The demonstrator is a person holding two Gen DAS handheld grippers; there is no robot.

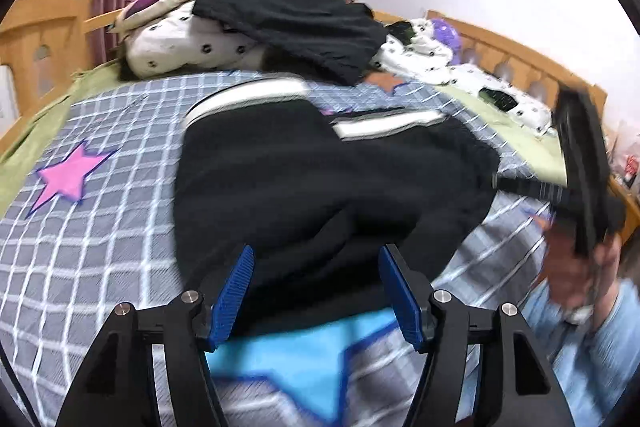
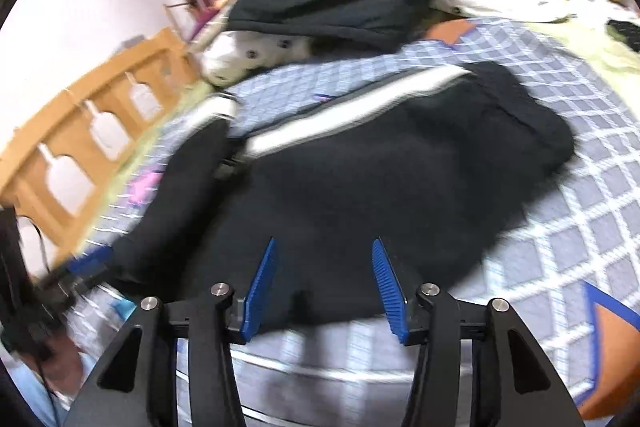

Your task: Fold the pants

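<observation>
The black pants (image 1: pixel 304 179), white-striped along the side, lie bunched mid-bed on the checked quilt (image 1: pixel 120 227), the near hem just ahead of both tools. The left gripper (image 1: pixel 316 291) and right gripper (image 2: pixel 324 283) each stand parted, nothing between the pads. Bare quilt spreads left and right of the pants; a dark clothes pile (image 1: pixel 296 23) crowds the far edge by the wooden bed rail (image 2: pixel 80 131).

left hand-held gripper (image 1: pixel 316 287): my jaws stand apart, blue pads clear, nothing pinched, tilted downward.
right hand-held gripper (image 2: pixel 324 283): jaws parted, pads bare, angled downward.
right hand (image 1: pixel 576 267): wrapped round its handle, blue sleeve behind.
</observation>
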